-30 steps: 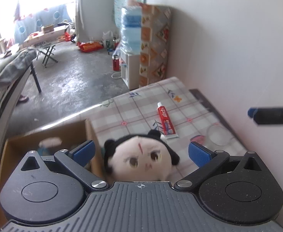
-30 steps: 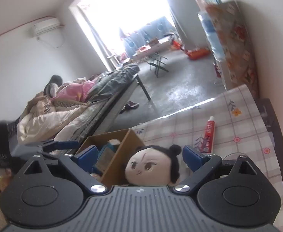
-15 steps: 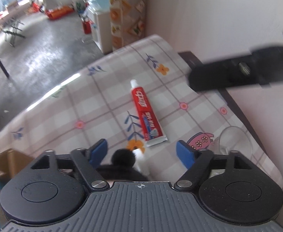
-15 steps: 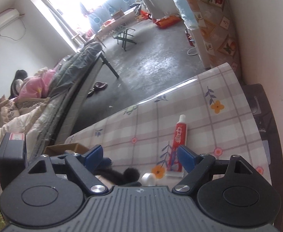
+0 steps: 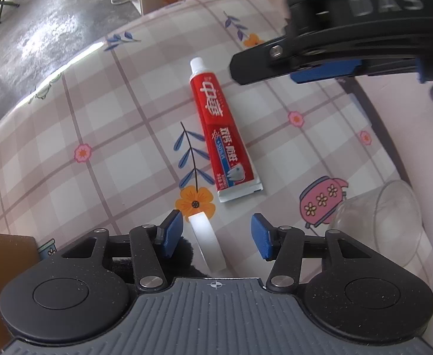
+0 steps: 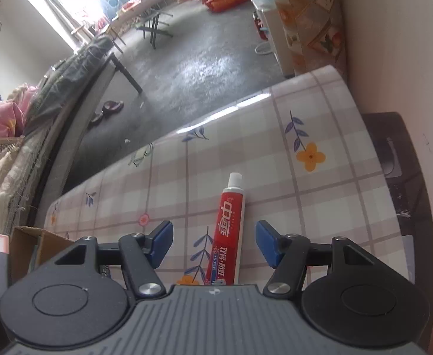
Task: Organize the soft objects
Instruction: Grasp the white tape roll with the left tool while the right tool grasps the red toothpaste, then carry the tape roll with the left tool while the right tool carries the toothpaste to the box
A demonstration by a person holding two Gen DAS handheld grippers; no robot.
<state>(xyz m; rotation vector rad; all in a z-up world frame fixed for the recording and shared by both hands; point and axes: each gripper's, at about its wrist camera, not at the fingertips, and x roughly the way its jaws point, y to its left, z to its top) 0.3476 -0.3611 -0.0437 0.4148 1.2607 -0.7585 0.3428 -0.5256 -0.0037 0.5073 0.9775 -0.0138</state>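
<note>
From my left gripper [image 5: 216,235] I see the jaws standing apart, with nothing pinched between the blue pads. A white strip [image 5: 207,245] pokes up in the gap between them, closer to the left pad, and a patch of black plush [image 5: 184,251] sits right behind that pad; I cannot tell what toy it belongs to, since the gripper body hides the rest. Just ahead on the table [image 5: 98,136], a red toothpaste tube [image 5: 224,130] lies flat on the checked, flowered cloth, cap pointing away from me. A clear plastic cup [image 5: 394,222] lies on its side at the table's right edge. The corner of a cardboard box [image 5: 6,251] shows at the left.

My right gripper [image 6: 215,244] hangs above the same tube [image 6: 228,230], jaws spread wide on either side of it and not touching it. In the left view that gripper [image 5: 334,47] crosses the upper right, above the cloth. The box edge [image 6: 36,242] shows at the right view's lower left.
</note>
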